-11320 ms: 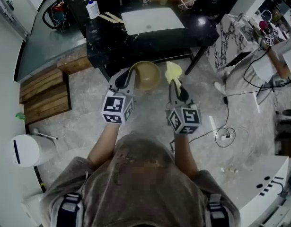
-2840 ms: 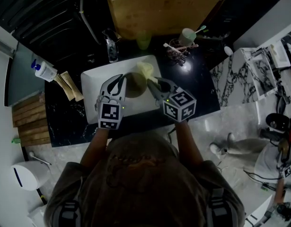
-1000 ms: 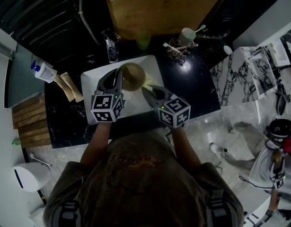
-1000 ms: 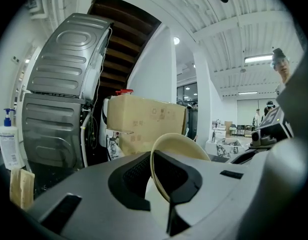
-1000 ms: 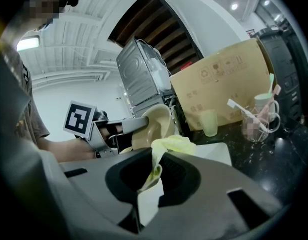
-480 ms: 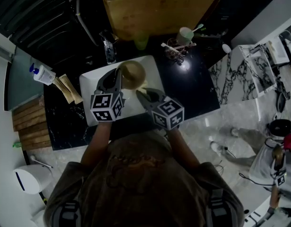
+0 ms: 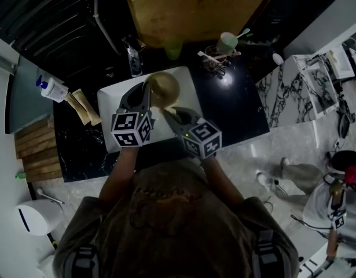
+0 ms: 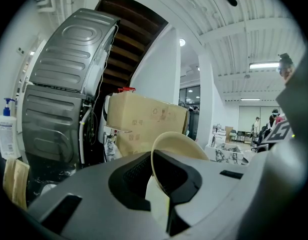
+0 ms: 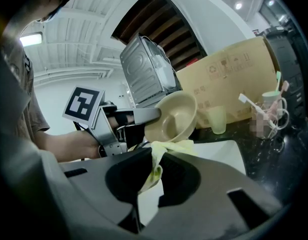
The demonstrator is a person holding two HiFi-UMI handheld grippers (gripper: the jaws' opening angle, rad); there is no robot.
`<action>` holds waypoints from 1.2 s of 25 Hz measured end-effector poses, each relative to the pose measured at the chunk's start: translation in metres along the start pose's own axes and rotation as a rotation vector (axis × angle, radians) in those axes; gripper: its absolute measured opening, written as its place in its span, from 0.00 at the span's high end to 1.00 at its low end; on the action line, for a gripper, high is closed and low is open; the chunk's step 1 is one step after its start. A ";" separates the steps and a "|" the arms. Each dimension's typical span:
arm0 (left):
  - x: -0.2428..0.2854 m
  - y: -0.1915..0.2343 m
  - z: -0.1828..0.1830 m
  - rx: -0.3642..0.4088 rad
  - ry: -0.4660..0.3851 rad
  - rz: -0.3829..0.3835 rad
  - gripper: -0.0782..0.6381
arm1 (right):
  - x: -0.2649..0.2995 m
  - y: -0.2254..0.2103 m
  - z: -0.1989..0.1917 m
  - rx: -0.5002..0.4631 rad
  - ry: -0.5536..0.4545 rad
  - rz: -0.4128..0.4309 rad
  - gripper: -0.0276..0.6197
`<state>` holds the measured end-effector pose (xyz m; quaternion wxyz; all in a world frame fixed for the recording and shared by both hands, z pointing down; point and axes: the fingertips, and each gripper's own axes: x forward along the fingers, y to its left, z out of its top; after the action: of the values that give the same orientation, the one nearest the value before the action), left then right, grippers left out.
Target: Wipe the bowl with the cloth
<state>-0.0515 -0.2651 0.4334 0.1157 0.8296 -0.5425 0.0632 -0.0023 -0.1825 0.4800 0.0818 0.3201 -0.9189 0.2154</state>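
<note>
Step in hand: the wipe itself, judged to be between strokes. The left gripper (image 8: 161, 184) is clamping the rim of the round beige bowl (image 8: 176, 146), with its jaws narrowed to the thickness of the wall. It is holding the bowl clear of the white rectangular board (image 7: 111, 109), tipped so the opening is facing the right gripper (image 9: 152, 173). In the head view the bowl is sitting at 1 o'clock from the left gripper's marker cube (image 7: 131, 130), over the board's far edge.

The right gripper's jaws are pinching the pale yellow cloth (image 9: 166, 149), all but closed on it. The free fold is bunching at 12 o'clock from the jaws, just under the bowl's lower rim. Whether cloth and rim are touching cannot be settled from these views.

Next move, as judged: the right gripper is needing to lift the fold toward 12 o'clock into the hollow and sweep it round the wall. The left is needing to brace against that push, since its thin rim grip is looking liable to slip.
</note>
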 end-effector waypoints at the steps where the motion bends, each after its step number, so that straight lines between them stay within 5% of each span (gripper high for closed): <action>1: 0.001 -0.002 0.000 0.000 0.001 -0.006 0.86 | 0.001 0.001 -0.001 -0.006 0.001 0.004 0.92; 20: 0.001 -0.031 -0.004 -0.030 0.004 -0.076 0.86 | 0.015 0.017 -0.007 -0.067 0.020 0.043 0.92; 30: -0.003 0.002 0.001 -0.026 -0.008 -0.002 0.86 | 0.000 0.011 -0.012 -0.052 0.033 0.026 0.92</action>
<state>-0.0551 -0.2632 0.4322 0.1244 0.8288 -0.5430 0.0526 -0.0089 -0.1693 0.4874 0.1024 0.3022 -0.9269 0.1976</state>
